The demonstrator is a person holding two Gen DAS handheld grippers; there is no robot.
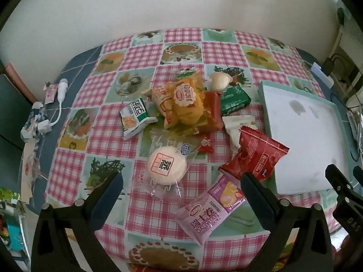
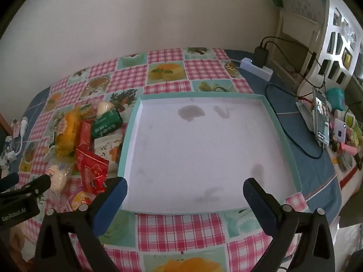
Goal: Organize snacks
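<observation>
Nothing is sorted yet, as far as I can judge: roughly ten or eleven wrapped snacks lie heaped on the checked plastic-covered counter [image 1: 145,217], left of the one shallow teal-rimmed white cardboard tray [image 2: 292,158], which holds nothing. The left gripper [image 1: 181,184] and right gripper [image 2: 185,189] both hover spread, holding nothing.
</observation>
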